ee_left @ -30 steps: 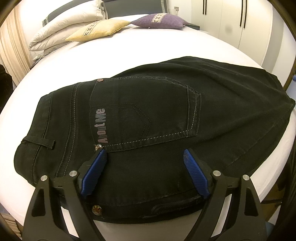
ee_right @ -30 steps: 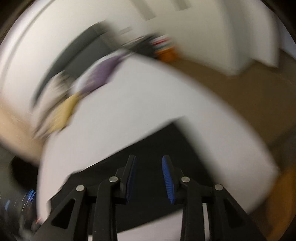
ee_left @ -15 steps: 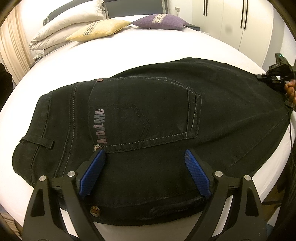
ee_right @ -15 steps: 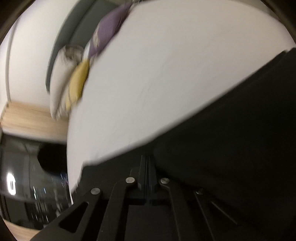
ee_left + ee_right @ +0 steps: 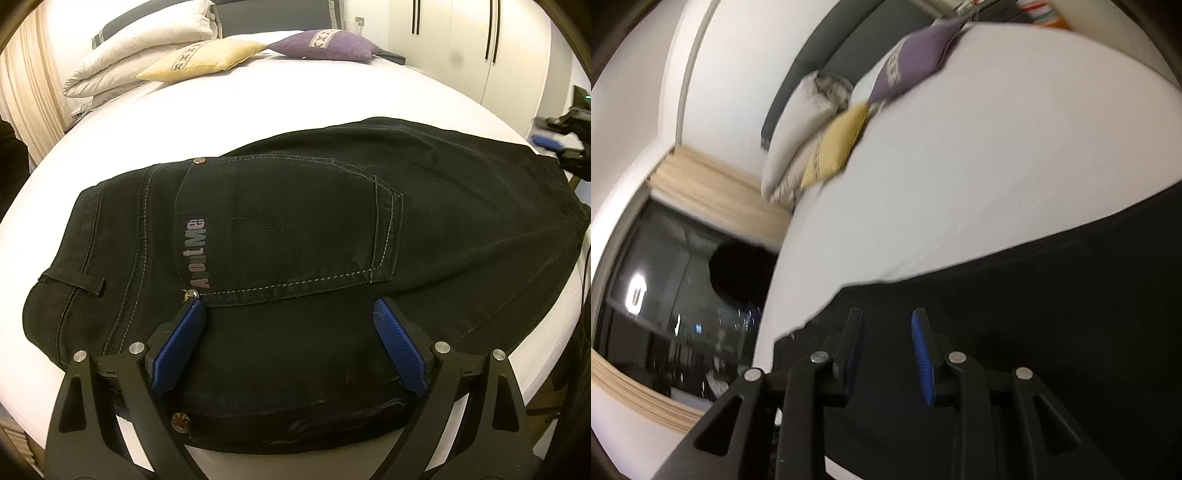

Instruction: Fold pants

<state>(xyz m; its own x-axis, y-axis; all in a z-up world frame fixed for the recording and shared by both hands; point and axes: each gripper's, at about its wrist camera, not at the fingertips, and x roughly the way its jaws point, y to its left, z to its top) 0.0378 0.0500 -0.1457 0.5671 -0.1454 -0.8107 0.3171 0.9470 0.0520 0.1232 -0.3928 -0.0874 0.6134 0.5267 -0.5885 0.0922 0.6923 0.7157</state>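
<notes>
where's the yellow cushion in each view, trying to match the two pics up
Left wrist view: the yellow cushion lies top centre-left, at the far end of the bed, between the white pillows and the purple cushion.
Right wrist view: the yellow cushion sits upper centre-left, tilted by the camera's roll.
Shared landmark: the purple cushion next to it.

The pants (image 5: 295, 236) are black with pale grey stitching and grey-pink lettering on the back pocket. On the white bed (image 5: 314, 96), a yellow cushion (image 5: 207, 59) and a purple cushion (image 5: 325, 44) carry patterned bands, beside cream pillows (image 5: 140, 55).
</notes>
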